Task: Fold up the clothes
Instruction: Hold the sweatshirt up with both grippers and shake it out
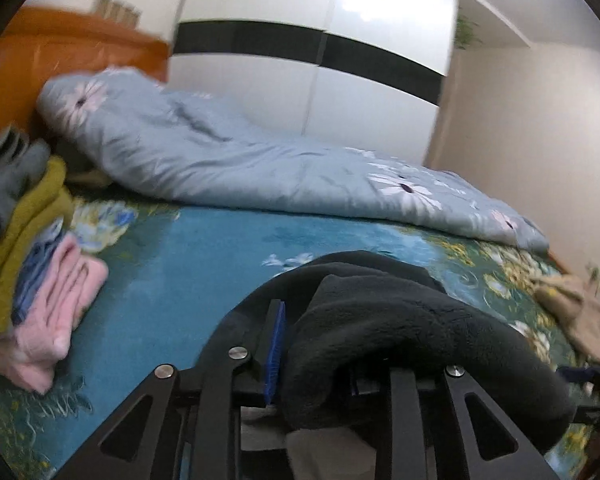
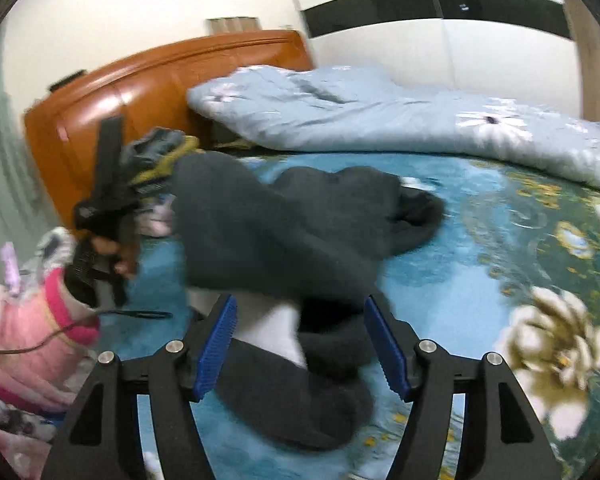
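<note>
Because the dark fleece garment [image 2: 268,232] is clamped in the left gripper [image 1: 312,344] and lifted above the bed while the right gripper [image 2: 300,344] is held with its fingers apart around a lower fold, slippage or a bunched, uneven crease is judged likely if the loose half is dragged across the blue floral bedspread [image 2: 480,240]. Also recorded: a stack of folded clothes [image 1: 40,240] at the left, a pale blue quilt [image 1: 240,164], an orange wooden headboard [image 2: 160,88], a white wardrobe with a black band [image 1: 320,60].
</note>
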{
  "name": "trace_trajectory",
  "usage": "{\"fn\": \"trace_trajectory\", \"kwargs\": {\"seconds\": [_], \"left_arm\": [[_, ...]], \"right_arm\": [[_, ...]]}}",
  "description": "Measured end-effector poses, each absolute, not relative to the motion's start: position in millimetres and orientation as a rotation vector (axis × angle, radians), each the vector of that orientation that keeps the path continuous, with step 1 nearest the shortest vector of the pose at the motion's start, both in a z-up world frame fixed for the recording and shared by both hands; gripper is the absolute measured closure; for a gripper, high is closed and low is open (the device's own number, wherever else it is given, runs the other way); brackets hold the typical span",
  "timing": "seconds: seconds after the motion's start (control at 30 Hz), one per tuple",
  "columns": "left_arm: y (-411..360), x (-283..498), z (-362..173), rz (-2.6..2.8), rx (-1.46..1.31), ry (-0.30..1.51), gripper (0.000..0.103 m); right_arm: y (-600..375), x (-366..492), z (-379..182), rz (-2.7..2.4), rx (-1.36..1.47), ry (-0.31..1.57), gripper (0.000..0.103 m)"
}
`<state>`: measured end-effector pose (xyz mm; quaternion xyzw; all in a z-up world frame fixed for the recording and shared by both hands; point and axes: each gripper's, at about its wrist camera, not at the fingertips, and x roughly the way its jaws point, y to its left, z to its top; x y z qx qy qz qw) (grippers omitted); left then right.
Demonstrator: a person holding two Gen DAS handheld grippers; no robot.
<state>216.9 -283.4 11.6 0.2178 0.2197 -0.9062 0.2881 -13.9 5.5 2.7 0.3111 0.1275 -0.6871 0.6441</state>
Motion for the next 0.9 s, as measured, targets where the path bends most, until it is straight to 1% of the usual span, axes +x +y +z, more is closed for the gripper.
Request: {"fn": "trace_trajectory", "kwargs": {"seconds": [0.07,0.2,0.3,0.4,0.5,0.6,0.63,0.67,0.7,0.73,0.77,0.83,0.9], "left_arm": [[-293,221,5,-2.408,0.582,0.674,0.075],[-294,222,1,-2.411,0.6,0.688,0.075],[-297,222,-1,-2.415,0.609,0.702,0.075],[-300,222,-4,-2.416,0.622,0.714,0.075],[-303,224,-7,-2.409,0.632,0.723,0.075],[-305,228,-6,-2.407,0.627,0.731,0.075],[-305,228,-6,-2.408,0.627,0.73,0.075],[-304,229,-3,-2.412,0.624,0.72,0.075],[-302,230,-1,-2.416,0.62,0.71,0.078],[-301,231,1,-2.421,0.616,0.699,0.078],[-298,231,5,-2.425,0.611,0.669,0.078],[-292,231,16,-2.435,0.6,0.602,0.083],[-290,231,32,-2.452,0.585,0.548,0.085]], "right_arm": [[3,-23,-5,-1.607,0.754,0.284,0.036],[-18,-32,-17,-1.643,0.79,0.313,0.036],[-43,-25,-25,-1.649,0.759,0.425,0.036],[-63,-22,-27,-1.665,0.723,0.493,0.036],[-73,-25,-19,-1.692,0.68,0.462,0.036],[-77,-31,-10,-1.715,0.684,0.376,0.037],[-77,-34,-7,-1.719,0.692,0.342,0.046],[-78,-36,-3,-1.721,0.705,0.311,0.064],[-81,-37,-1,-1.732,0.717,0.303,0.074],[-83,-39,1,-1.758,0.73,0.3,0.088],[-85,-40,5,-1.781,0.741,0.293,0.09],[-84,-43,16,-1.816,0.747,0.257,0.091],[-77,-44,36,-1.868,0.725,0.207,0.092]]}}
